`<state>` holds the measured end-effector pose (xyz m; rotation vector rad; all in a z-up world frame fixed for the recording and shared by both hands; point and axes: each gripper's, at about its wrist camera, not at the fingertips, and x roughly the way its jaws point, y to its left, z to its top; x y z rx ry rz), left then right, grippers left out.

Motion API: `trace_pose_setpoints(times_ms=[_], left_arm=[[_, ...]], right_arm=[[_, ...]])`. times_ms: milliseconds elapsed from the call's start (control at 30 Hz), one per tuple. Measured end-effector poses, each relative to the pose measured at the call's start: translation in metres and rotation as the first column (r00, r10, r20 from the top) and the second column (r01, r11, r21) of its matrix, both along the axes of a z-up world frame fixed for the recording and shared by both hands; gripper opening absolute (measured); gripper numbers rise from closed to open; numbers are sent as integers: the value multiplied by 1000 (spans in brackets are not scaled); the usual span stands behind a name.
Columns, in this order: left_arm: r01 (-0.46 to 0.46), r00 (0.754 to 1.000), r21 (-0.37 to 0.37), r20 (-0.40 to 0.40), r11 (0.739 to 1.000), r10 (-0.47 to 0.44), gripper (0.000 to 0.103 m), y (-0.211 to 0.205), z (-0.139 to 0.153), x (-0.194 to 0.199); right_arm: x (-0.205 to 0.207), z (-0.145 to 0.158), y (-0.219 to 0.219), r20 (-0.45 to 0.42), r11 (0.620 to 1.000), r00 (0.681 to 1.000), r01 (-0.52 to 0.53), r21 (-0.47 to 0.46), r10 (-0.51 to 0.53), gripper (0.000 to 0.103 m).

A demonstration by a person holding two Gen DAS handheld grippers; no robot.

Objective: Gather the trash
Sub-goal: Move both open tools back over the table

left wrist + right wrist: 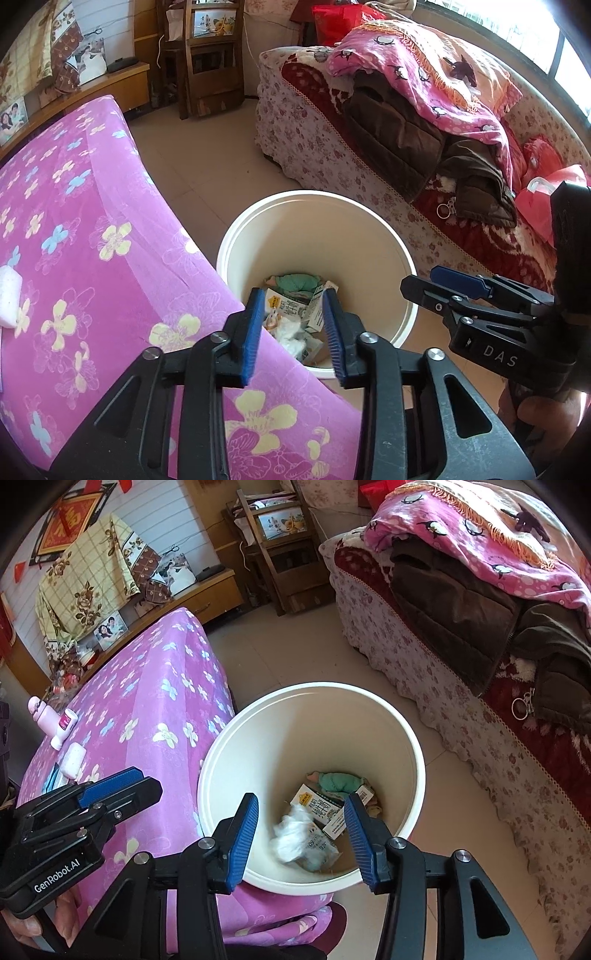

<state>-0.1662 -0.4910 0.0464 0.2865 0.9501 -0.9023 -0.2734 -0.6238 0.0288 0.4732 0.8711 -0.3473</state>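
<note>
White bin [384, 716] is standing on the floor at the worktop's [147, 686] edge, holding the trash: a printed carton [317, 805], light but stiff so best pinched across its flat sides, and a crumpled white wad [293, 834] at the carton's 7 o'clock, probably soft, near weightless, compressing anywhere. Right gripper [301, 840] is hovering over the bin with jaws released and empty; left gripper [291, 332] is doing likewise. Bodies are reading "GenRobot.AI" and "DAS"; carton print is staying too small to read.
</note>
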Motion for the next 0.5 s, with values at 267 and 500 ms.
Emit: trace_pose_setpoints(times_ms=[267, 500], left_arm=[[-27, 1000, -14, -5, 1000, 27, 40, 11, 4, 3], [-56, 998, -11, 4, 998, 56, 40, 24, 5, 6]], right_arm=[[0, 5, 7, 5, 1000, 1000, -9, -9, 9, 47], [3, 7, 14, 6, 1000, 1000, -16, -9, 16, 47]])
